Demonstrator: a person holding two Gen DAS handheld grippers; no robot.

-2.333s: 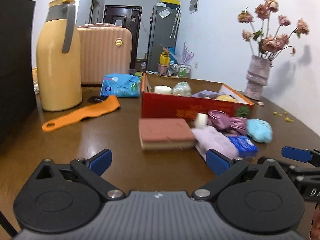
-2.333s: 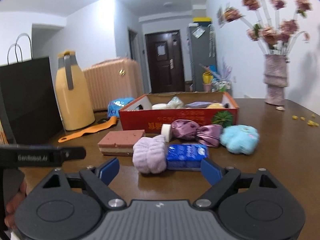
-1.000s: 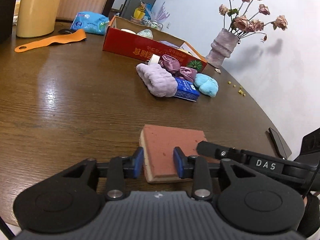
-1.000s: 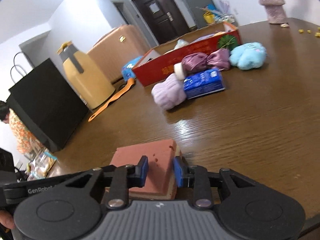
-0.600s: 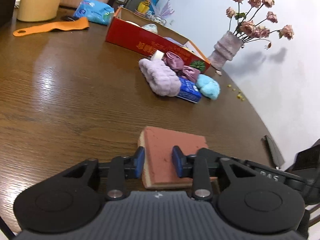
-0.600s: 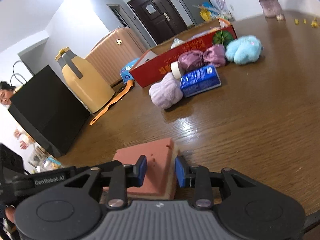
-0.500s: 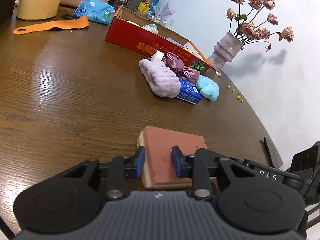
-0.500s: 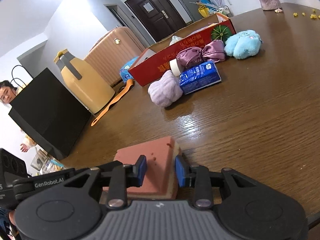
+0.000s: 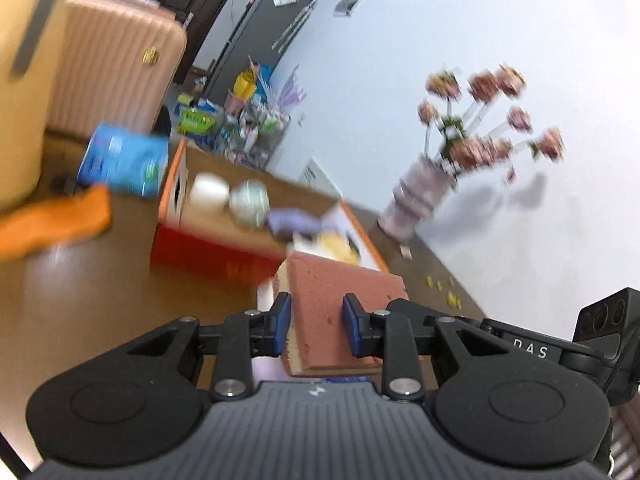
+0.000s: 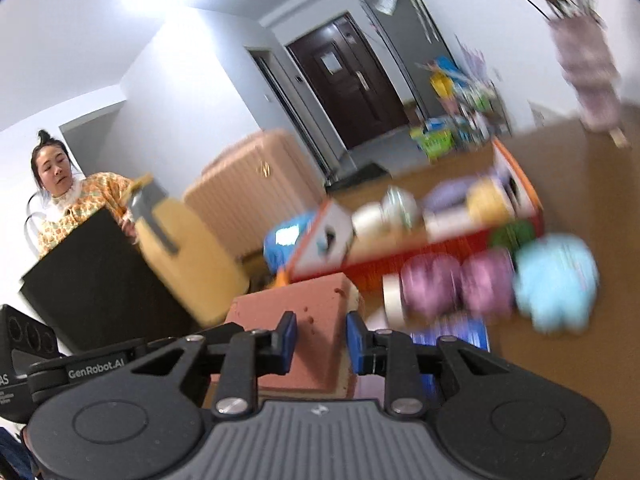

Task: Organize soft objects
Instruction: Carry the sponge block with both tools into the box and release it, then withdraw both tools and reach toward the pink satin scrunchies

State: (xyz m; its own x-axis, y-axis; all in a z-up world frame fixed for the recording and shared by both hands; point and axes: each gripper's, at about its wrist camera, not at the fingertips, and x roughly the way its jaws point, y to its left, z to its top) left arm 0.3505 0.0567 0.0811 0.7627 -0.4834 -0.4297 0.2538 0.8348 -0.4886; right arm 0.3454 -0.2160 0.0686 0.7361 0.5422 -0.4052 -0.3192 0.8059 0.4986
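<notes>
Both grippers are shut on the same red-brown sponge [image 9: 340, 284] with a yellow underside, held in the air above the table. My left gripper [image 9: 316, 326] grips one end; my right gripper [image 10: 321, 342] grips the other end of the sponge [image 10: 304, 304]. Ahead stands the open red cardboard box [image 9: 208, 250] with several soft items inside; it also shows in the right wrist view [image 10: 404, 254]. In front of the box lie a purple satin pouch [image 10: 452, 284], a light blue plush [image 10: 556, 280], a blue pack [image 10: 452, 334] and a white tape roll [image 10: 390, 296]. Both views are motion-blurred.
A yellow thermos [image 10: 188, 248], a pink suitcase [image 9: 116, 64], a blue wipes pack [image 9: 124, 164] and an orange tool [image 9: 52, 220] stand at the left. A vase of dried flowers [image 9: 424, 196] stands at the right. A black bag [image 10: 92, 276] and a person [image 10: 64, 196] are at far left.
Both grippers have lifted the sponge off the table and carried it forward toward the red box, which now looks much closer. The grip on the sponge is unchanged.
</notes>
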